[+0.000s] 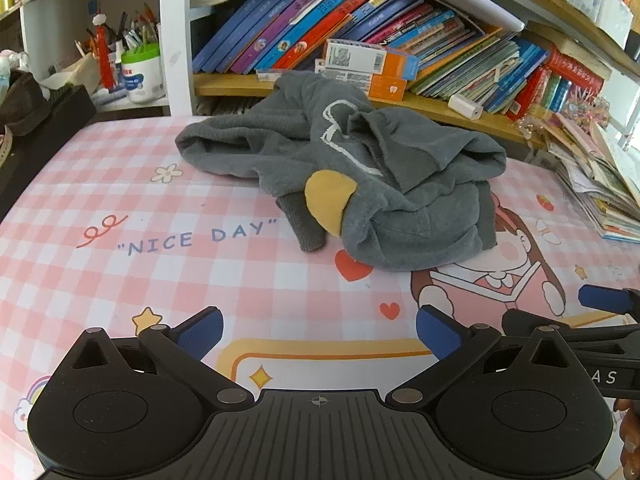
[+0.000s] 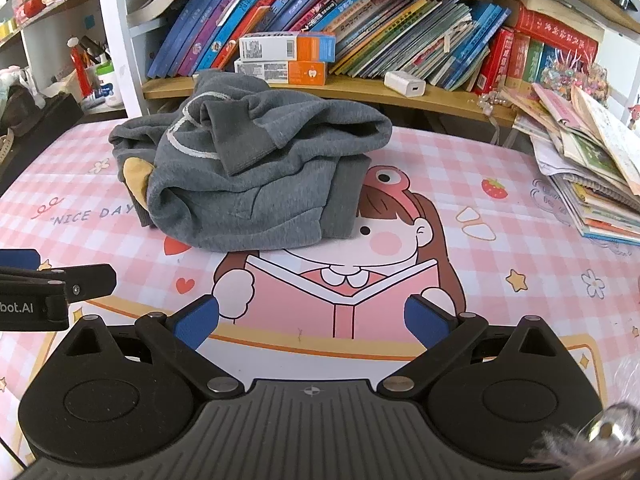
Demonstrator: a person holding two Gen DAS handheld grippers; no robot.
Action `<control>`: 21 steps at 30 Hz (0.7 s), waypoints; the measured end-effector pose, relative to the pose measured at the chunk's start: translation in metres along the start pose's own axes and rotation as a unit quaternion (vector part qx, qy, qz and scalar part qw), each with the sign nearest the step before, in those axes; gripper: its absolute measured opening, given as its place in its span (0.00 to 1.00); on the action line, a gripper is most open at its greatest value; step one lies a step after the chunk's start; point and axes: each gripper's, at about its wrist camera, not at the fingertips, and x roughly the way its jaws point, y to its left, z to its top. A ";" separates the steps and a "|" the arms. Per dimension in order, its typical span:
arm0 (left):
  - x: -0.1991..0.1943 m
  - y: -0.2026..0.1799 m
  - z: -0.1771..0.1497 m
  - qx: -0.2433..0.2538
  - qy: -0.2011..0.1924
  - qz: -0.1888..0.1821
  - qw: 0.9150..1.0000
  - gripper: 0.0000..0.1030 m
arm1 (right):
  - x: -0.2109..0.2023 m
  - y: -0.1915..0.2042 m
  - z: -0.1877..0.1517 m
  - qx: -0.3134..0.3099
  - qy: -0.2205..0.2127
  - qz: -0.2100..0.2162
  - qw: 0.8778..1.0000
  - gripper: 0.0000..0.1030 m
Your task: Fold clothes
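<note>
A crumpled grey sweatshirt with a yellow patch and white line print lies in a heap on the pink checked table mat. It also shows in the right wrist view. My left gripper is open and empty, hovering over the mat in front of the heap. My right gripper is open and empty, also short of the garment. Each gripper shows at the edge of the other's view: the right one and the left one.
A bookshelf packed with leaning books runs behind the garment, with orange-and-white boxes on its ledge. A messy stack of books and papers sits at the right. A pen cup stands at the back left.
</note>
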 end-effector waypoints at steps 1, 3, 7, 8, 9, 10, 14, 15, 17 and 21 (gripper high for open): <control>0.001 0.000 0.000 -0.001 -0.001 0.001 1.000 1.00 | 0.002 0.000 0.000 0.000 0.002 0.001 1.000 0.97; 0.003 0.001 0.001 -0.002 0.000 0.002 1.000 1.00 | 0.005 -0.001 0.000 0.001 0.008 0.003 1.000 0.97; 0.009 0.002 0.001 -0.004 0.006 -0.002 1.000 1.00 | 0.013 -0.001 0.001 -0.001 0.017 0.007 1.000 0.97; 0.010 0.003 0.002 -0.005 0.006 -0.003 1.000 1.00 | 0.014 0.000 0.001 -0.002 0.019 0.008 1.000 0.97; 0.011 0.004 0.002 -0.006 0.005 -0.004 1.000 1.00 | 0.016 0.001 0.002 -0.005 0.020 0.009 1.000 0.97; 0.012 0.004 0.003 -0.007 0.004 -0.004 1.000 1.00 | 0.018 0.002 0.002 -0.008 0.022 0.011 1.000 0.97; 0.015 0.011 0.007 -0.016 -0.007 -0.003 1.000 1.00 | 0.027 0.006 0.006 -0.026 0.028 0.025 0.999 0.97; 0.015 0.014 0.009 -0.021 -0.015 0.006 1.000 1.00 | 0.030 0.007 0.008 -0.034 0.029 0.030 0.999 0.96; 0.015 0.020 0.012 -0.030 -0.032 0.022 0.999 1.00 | 0.036 0.010 0.014 -0.054 0.026 0.036 0.998 0.95; 0.016 0.033 0.020 -0.048 -0.054 0.047 0.996 1.00 | 0.052 0.024 0.025 -0.109 0.021 0.047 0.993 0.94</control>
